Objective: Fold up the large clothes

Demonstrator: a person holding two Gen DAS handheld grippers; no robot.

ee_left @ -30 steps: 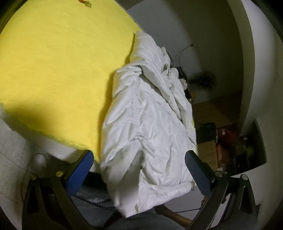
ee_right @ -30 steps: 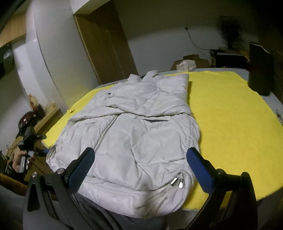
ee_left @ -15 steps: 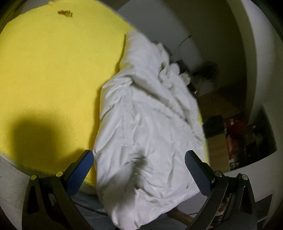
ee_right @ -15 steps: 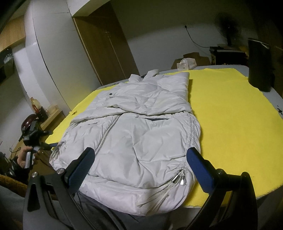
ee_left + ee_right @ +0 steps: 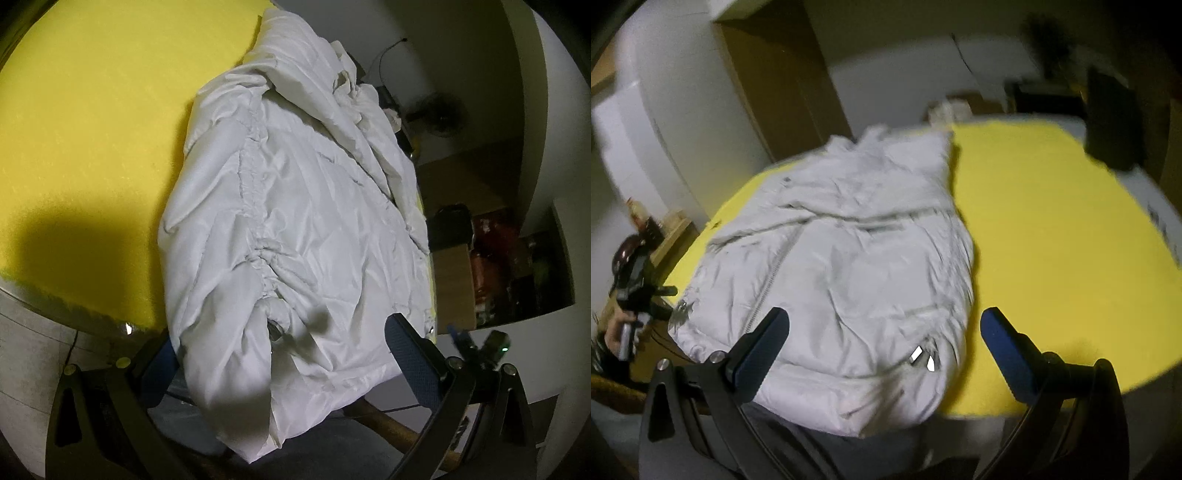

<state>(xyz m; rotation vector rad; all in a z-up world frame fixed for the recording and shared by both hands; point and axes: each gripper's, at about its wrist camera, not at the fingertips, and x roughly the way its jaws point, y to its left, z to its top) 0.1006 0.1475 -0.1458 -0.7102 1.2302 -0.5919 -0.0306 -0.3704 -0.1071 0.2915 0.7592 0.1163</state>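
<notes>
A white puffer jacket (image 5: 295,221) lies on a yellow cloth (image 5: 92,129) that covers the table, its hem hanging over the near edge. My left gripper (image 5: 280,354) is open, its jaws on either side of the hanging hem, with the left blue pad partly behind the fabric. In the right wrist view the same jacket (image 5: 842,258) lies zipped, sleeves folded over the chest, with two metal zip pulls (image 5: 923,360) near the hem. My right gripper (image 5: 882,343) is open over the hem's right corner. The left gripper (image 5: 646,291) also shows at the far left there.
The yellow cloth (image 5: 1052,240) spreads bare to the right of the jacket. A dark box (image 5: 1112,122) stands at the far right corner. A wooden door (image 5: 783,81) and white wall lie behind. A fan (image 5: 439,114) and shelves with clutter (image 5: 495,258) stand beyond the table.
My left gripper has come closer to the jacket hem, which now fills the space between its jaws. My right gripper has moved forward and down toward the hem; its view is blurred.
</notes>
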